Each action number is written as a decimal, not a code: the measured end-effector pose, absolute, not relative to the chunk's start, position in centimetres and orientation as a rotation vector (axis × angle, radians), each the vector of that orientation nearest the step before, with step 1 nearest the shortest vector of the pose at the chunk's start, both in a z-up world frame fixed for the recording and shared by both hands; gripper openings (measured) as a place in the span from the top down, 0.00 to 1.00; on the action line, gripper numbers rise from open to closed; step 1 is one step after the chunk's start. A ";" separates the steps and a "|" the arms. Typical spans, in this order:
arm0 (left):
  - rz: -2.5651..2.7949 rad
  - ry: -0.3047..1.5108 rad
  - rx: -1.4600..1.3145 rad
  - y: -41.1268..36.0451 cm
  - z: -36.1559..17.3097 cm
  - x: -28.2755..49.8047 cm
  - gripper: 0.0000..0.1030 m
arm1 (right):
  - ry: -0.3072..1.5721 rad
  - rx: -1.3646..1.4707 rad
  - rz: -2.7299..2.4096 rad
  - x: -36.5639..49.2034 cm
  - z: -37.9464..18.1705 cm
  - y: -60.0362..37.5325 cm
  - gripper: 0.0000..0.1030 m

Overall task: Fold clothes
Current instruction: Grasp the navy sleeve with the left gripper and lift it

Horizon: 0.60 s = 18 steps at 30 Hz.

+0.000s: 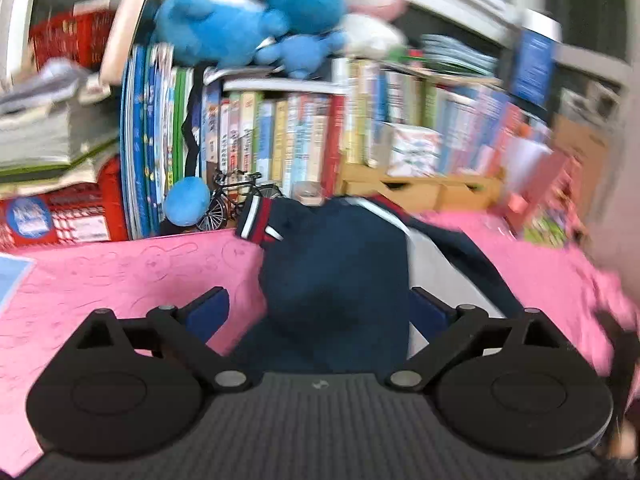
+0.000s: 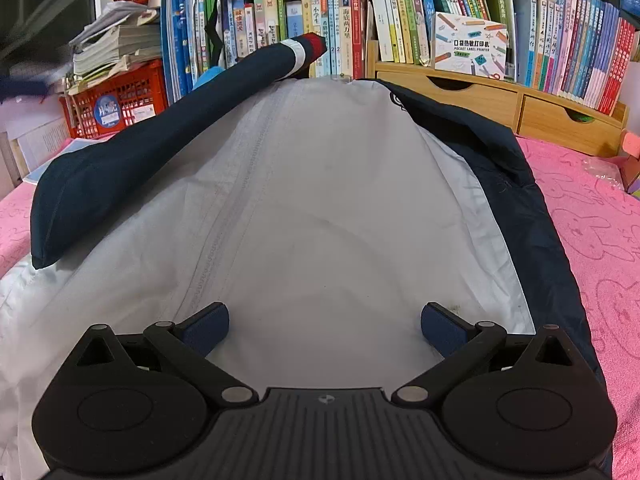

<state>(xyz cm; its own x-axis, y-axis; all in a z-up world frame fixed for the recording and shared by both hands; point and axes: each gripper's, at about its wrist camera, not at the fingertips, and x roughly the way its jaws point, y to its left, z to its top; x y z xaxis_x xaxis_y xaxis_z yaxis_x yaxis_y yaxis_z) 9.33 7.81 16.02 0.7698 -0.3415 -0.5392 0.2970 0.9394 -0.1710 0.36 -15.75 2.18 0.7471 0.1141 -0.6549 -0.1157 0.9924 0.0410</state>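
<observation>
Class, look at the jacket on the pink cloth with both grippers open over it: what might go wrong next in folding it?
The navy sleeve lies loose across the white jacket front; unpinned, it may slide off. The open right gripper might pinch only the thin top layer. The toy bicycle behind could get knocked.

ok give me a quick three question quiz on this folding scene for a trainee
1. True or false: the right gripper is shut on the jacket.
2. Which part of the jacket lies folded across its grey lining? A) the hood B) a sleeve C) the hem
3. Fill in: the jacket lies on a ____ cover.

Key:
1. False. Its jaws stand open over the lining and pinch nothing.
2. B. The navy sleeve runs slantwise across it, with its striped cuff towards the books.
3. Pink.
</observation>
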 end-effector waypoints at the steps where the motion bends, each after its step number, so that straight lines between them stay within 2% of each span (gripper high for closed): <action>1: -0.332 0.637 -0.109 7.8 15.5 11.6 0.06 | 0.716 -0.003 0.126 0.4 2.2 -15.8 0.00; 4: -0.301 0.786 -0.235 7.0 12.6 17.1 0.08 | 0.716 -0.004 0.129 0.4 2.2 -15.9 0.00; 5: -0.290 0.839 -0.301 6.8 11.3 18.3 0.14 | 0.716 -0.004 0.129 0.4 2.1 -16.0 0.00; 6: -0.280 0.889 -0.364 6.5 10.0 19.3 0.25 | 0.716 -0.004 0.130 0.4 2.1 -16.0 0.00; 7: -0.272 0.927 -0.418 6.2 8.8 19.8 0.31 | 0.715 -0.003 0.129 0.4 2.1 -16.0 0.00; 8: -0.264 0.941 -0.448 5.9 8.0 19.9 0.41 | 0.715 -0.003 0.128 0.4 2.1 -15.9 0.00; 9: -0.254 0.933 -0.445 5.6 7.7 19.7 0.54 | 0.715 -0.002 0.128 0.4 2.1 -15.8 0.00; 10: -0.239 0.905 -0.419 5.3 7.9 19.2 0.60 | 0.715 -0.001 0.128 0.4 2.1 -15.8 0.00; 12: -0.205 0.814 -0.352 5.2 9.0 17.8 0.86 | 0.714 0.002 0.128 0.3 2.1 -15.8 0.00; 15: -0.137 0.658 -0.274 6.3 11.9 15.9 0.93 | 0.713 0.005 0.129 0.3 2.1 -15.8 0.00; 18: 0.011 0.514 -0.148 8.0 15.1 14.1 0.94 | 0.713 0.006 0.129 0.3 2.1 -15.7 0.00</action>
<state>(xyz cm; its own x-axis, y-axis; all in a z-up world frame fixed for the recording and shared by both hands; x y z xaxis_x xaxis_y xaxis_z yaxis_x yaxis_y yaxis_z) 14.09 7.96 15.08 0.8711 -0.0268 -0.4903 -0.0474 0.9893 -0.1382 0.30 -15.72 2.10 0.7487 0.1196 -0.6520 -0.1156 0.9921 0.0493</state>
